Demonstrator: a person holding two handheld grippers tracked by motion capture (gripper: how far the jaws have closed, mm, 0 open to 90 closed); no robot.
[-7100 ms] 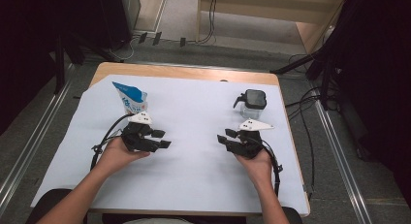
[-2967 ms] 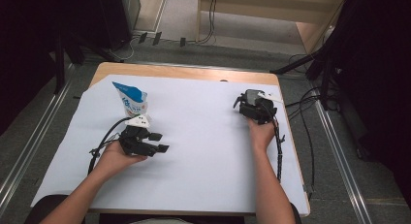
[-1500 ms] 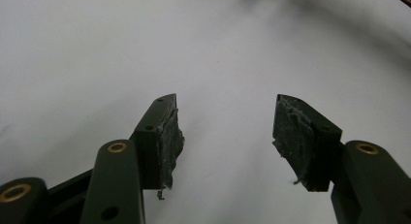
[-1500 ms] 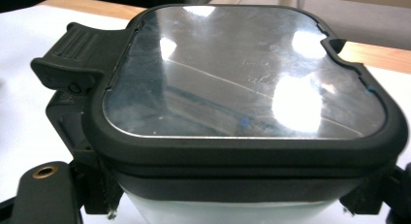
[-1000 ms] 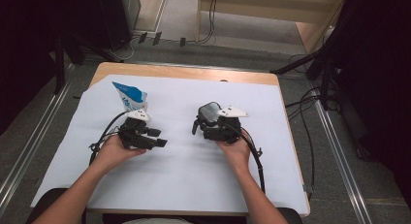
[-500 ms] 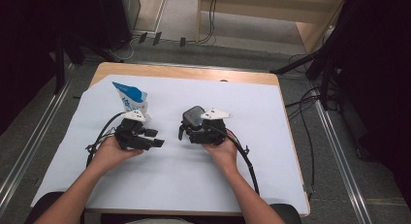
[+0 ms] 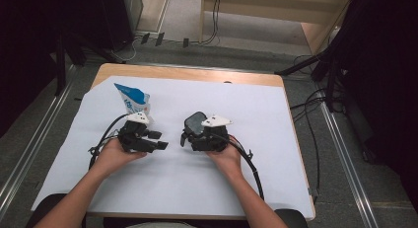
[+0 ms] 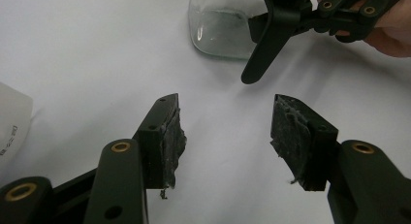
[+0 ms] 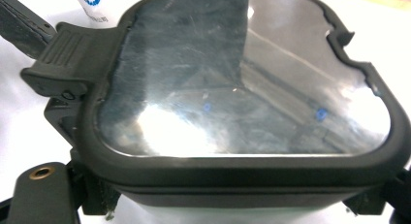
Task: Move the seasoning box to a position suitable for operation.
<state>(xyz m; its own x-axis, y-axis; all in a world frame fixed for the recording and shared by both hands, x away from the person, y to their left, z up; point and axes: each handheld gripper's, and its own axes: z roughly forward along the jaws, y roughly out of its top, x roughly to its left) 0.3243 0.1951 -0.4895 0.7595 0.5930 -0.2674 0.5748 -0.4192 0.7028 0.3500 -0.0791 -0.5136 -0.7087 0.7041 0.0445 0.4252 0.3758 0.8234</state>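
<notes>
Right tongs (image 7: 190, 135) are gripping a square clear glass container with a dark grey clip-on lid (image 7: 195, 123), one black jaw on each side of its body, as the right gripper view is showing under the lid (image 9: 242, 88). The container is sitting mid-surface on the white sheet covering the wooden surface (image 7: 276, 139), and its glass base (image 8: 220, 32) is touching the sheet in the left gripper view. Left tongs (image 7: 160, 140) are sitting partly spread, nothing between the padded jaws, pointing toward the container and just beside it without touching. The worn pads (image 8: 173, 139) are showing bare sheet between them (image 8: 225, 136). A blue-and-white plastic pouch (image 7: 132, 98) is standing behind the left tongs, near the far-left part of the sheet. Both hands are resting low on the surface; the left hand (image 7: 113, 156) is holding its tool level.
</notes>
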